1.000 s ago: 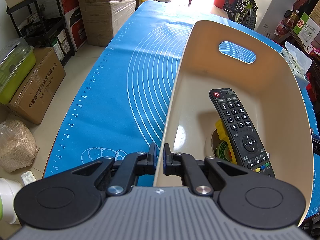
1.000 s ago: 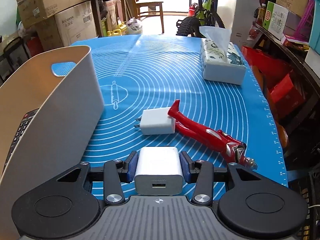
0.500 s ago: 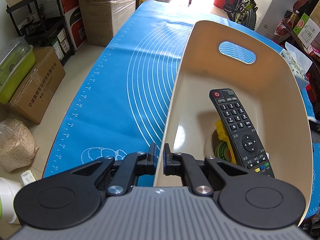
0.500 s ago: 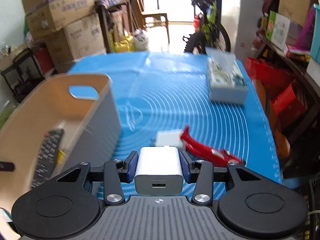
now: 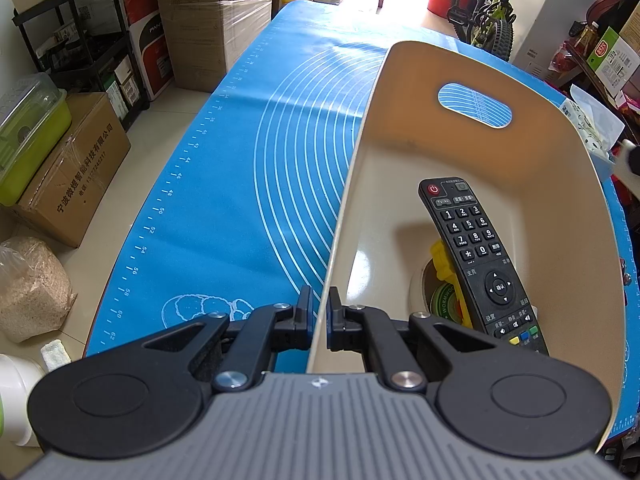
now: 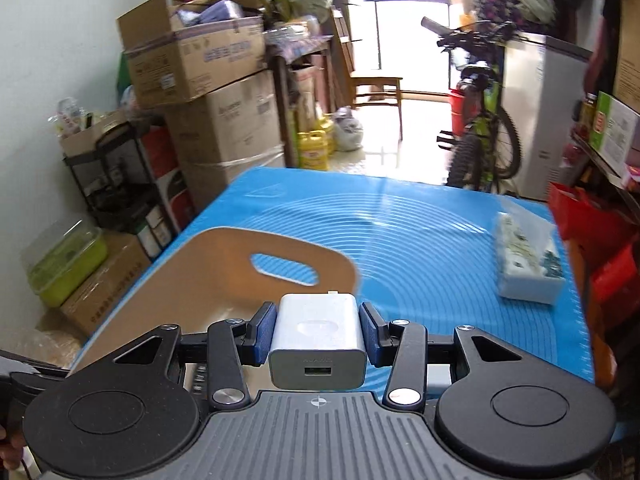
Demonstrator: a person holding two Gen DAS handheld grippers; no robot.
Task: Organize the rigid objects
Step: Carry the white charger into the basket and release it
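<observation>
Desk (image 5: 248, 184) under a blue mat with white rings, clutter of boxes around it. Cream bin (image 5: 560, 184) with a handle slot sits on the mat at the desk's right side in the left view; also seen in the right view (image 6: 224, 264), lower left. Left claw (image 5: 318, 314) is clamped tight on the bin's near left wall, one finger outside, one inside. Right claw (image 6: 318, 334) holds a white charger (image 6: 318, 344) between its blue pads, USB port facing the camera, up above the bin's near end. Tissue box (image 6: 528, 268) lies on the mat to the right, well apart from the bin. Inside the bin: black remote (image 5: 480, 260) leaning along the floor, buttons up, over a yellow toy (image 5: 446, 264) and a round green-labelled thing, partly hidden.
</observation>
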